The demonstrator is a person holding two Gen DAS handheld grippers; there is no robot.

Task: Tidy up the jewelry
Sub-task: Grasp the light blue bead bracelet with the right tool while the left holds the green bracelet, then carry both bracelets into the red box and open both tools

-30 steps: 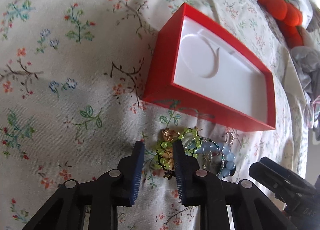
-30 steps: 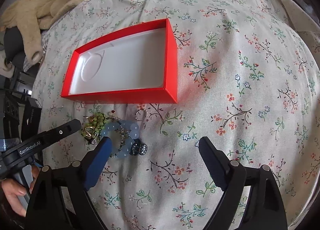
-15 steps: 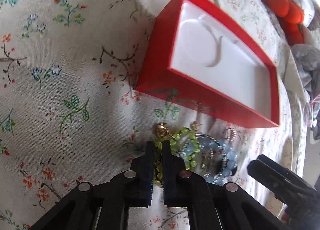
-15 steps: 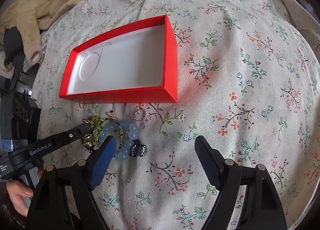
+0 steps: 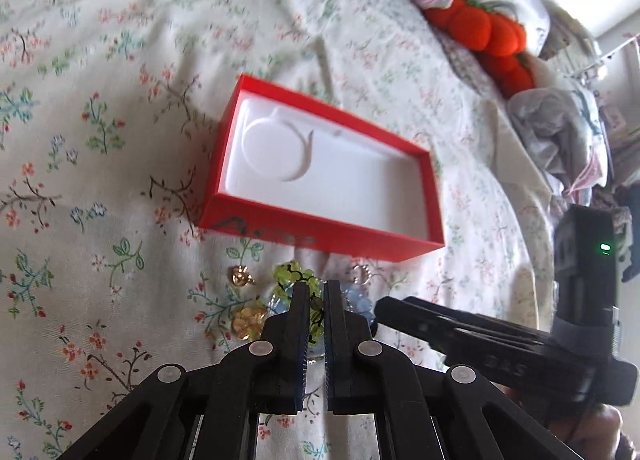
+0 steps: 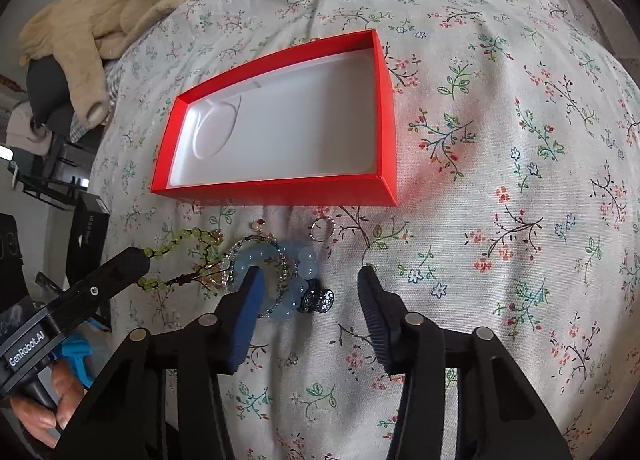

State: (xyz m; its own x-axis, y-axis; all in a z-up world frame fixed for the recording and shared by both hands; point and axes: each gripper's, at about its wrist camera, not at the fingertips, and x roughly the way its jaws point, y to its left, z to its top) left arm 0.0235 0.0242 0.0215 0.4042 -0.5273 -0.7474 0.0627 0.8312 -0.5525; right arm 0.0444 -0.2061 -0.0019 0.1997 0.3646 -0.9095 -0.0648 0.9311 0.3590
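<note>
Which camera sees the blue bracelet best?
The right wrist view: the blue bracelet shows nearly whole beside the right tool. In the left wrist view only a few beads peek past the left tool.

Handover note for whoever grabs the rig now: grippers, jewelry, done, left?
Left gripper: shut on the green bead bracelet, lifted partly off the bedspread.
Right gripper: open, holding nothing, over the blue bead bracelet.
Small ring, gold charm and dark clip lie loose in front of the red box.
Done: nothing boxed.
Left: move every piece into the box.
</note>
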